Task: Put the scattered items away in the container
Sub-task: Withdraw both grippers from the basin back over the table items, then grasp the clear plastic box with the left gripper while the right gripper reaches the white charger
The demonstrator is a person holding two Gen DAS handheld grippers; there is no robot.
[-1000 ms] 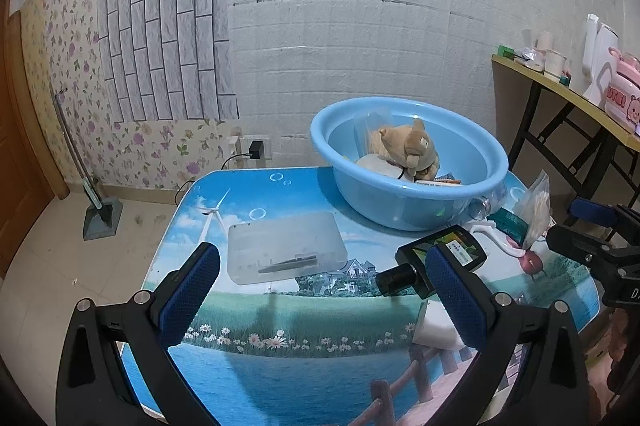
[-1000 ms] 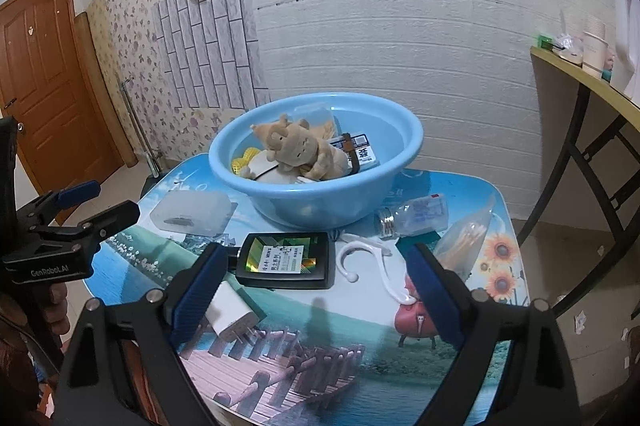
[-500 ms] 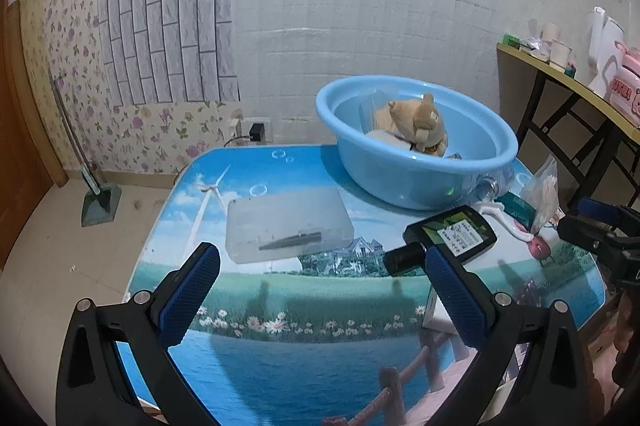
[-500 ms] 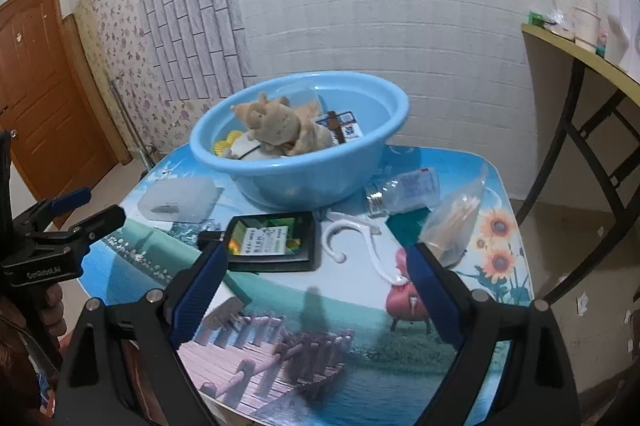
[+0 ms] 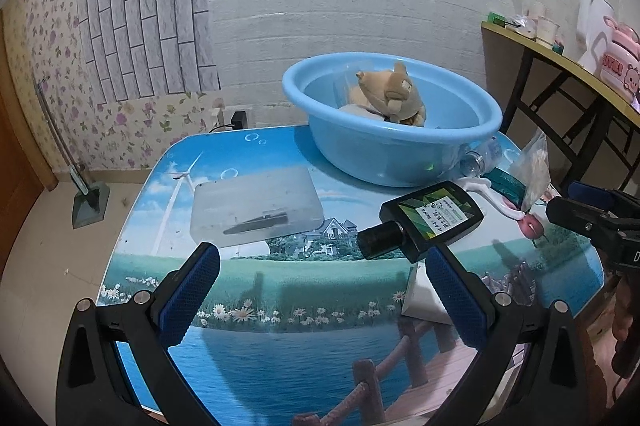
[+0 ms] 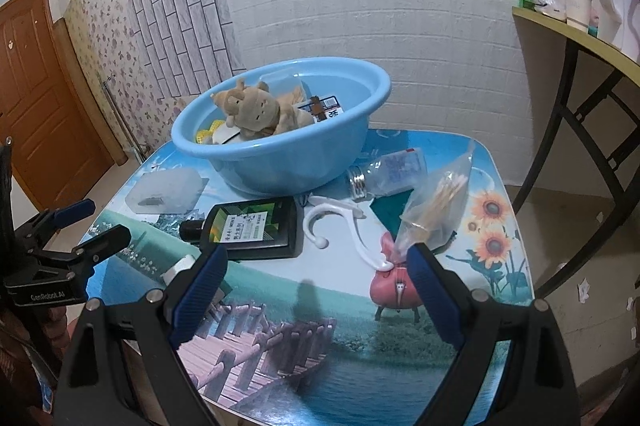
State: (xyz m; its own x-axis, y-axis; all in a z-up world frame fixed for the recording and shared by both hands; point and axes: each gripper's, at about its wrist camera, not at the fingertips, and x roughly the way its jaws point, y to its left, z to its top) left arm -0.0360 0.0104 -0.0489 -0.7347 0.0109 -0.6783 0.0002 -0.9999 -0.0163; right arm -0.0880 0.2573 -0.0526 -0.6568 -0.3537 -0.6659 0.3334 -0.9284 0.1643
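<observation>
Container: a round light-blue plastic basin (image 6: pixel 280 162) stands at the far side of the table (image 6: pixel 320 306), whose top is printed with a lake, a wooden bridge and sunflowers.
In the basin: a tan plush animal (image 6: pixel 256 110) lies on top, with a small printed packet (image 6: pixel 326 108) behind it and something yellow (image 6: pixel 208 132) at its near left; what that yellow piece is I cannot make out.
Flat bottle: a black flat bottle with a green and white label (image 6: pixel 252 228) lies on its side just in front of the basin, its black cap toward the left edge.
White hook: a white plastic hook (image 6: pixel 340 226) lies just beside the flat bottle, on its right.
Clear bottle: a small clear plastic bottle with a silvery neck (image 6: pixel 384 172) lies against the basin's right foot.
Bag: a clear plastic bag of pale sticks (image 6: pixel 436 206) rests partly on a dark green flat packet (image 6: pixel 390 216).
Case: a frosted, translucent flat plastic case (image 5: pixel 256 208) lies left of the basin, a dark thin object inside.
White block: a white boxy item (image 5: pixel 422 296) sits at the near edge, partly hidden by a finger.
Left gripper (image 5: pixel 320 294): jaws spread wide, nothing between them, above the near table.
Right gripper (image 6: pixel 316 294): jaws spread wide and empty, just short of the flat bottle and hook.
</observation>
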